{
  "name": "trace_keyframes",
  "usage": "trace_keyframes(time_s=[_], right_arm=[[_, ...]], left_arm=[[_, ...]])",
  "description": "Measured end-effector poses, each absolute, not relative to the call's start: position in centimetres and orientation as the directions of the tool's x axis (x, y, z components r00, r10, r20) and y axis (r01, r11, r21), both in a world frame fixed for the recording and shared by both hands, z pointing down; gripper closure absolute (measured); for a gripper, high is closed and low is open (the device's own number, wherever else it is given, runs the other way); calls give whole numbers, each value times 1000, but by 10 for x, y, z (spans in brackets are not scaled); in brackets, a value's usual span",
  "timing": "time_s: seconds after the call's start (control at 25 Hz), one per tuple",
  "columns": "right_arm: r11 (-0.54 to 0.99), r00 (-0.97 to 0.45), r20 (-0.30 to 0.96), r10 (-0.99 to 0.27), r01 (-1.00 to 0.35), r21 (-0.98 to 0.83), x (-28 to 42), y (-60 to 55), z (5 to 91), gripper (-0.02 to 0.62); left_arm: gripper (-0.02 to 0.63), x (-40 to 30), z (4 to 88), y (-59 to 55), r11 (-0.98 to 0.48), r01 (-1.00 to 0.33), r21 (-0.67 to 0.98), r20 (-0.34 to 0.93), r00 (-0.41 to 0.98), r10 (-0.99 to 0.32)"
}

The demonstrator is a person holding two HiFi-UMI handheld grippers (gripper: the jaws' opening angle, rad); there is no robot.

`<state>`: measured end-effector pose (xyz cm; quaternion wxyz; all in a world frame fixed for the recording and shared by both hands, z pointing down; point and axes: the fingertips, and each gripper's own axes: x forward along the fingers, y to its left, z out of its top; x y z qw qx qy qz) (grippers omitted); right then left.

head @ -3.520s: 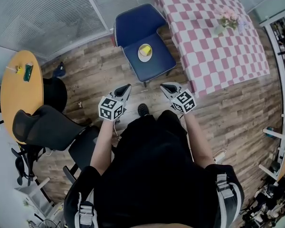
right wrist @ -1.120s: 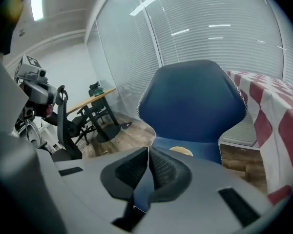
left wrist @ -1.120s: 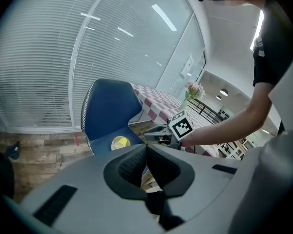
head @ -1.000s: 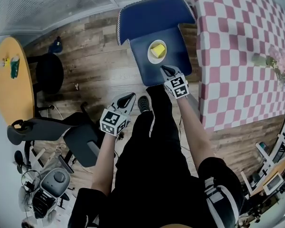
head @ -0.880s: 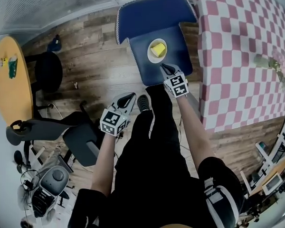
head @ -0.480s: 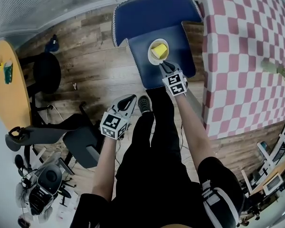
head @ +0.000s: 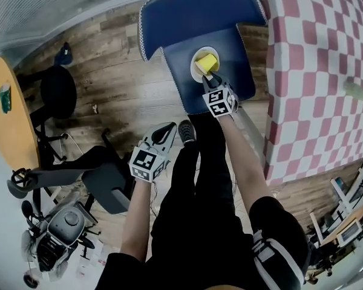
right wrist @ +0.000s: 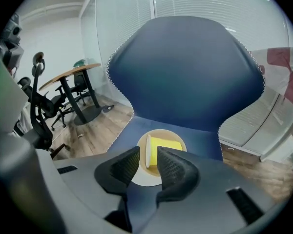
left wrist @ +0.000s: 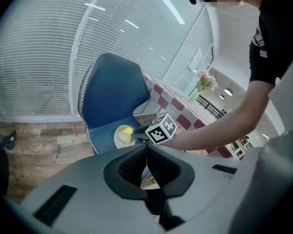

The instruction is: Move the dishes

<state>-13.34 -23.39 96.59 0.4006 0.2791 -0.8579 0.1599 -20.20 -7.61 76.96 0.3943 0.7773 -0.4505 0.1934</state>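
Note:
A yellow cup (head: 205, 63) lies on its side on a pale round plate (head: 196, 72) on the seat of a blue chair (head: 190, 17). My right gripper (head: 209, 78) hangs at the plate's near edge, just above it. In the right gripper view the right gripper (right wrist: 148, 158) is open; its jaws have just been opening, and the pads press on nothing. Beyond their gap the cup (right wrist: 164, 147) shows its white rim on the plate (right wrist: 140, 177). My left gripper (head: 169, 128) hangs over the floor beside the person's leg, well short of the chair, with its jaws (left wrist: 146, 149) shut and empty.
A pink-and-white checked table (head: 317, 71) stands right of the chair. A round wooden table (head: 6, 119) and black office chairs (head: 66, 174) are at the left. Wooden floor (head: 121, 95) lies between them. The person's legs and a shoe (head: 186, 132) are close to the chair's front.
The person has stepped up to the blue chair. My right gripper has travelled forward and down to the plate's near edge. The left gripper has sunk a little beside the leg.

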Motion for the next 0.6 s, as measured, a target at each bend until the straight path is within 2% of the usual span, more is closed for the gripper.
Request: trace_keyframes(time_s=[0.28,0.6], right_arm=[[783,-460,788,-409,-620,44,-140,-249,990,465],[779,-426,802,-418,-622,76,-144,-252,1010,460]], left_arm=[[583,-210,786,-67,-252,-858,447,670,508,-542],[583,-209,792,-64,-240,-855,460,667,511,-543]])
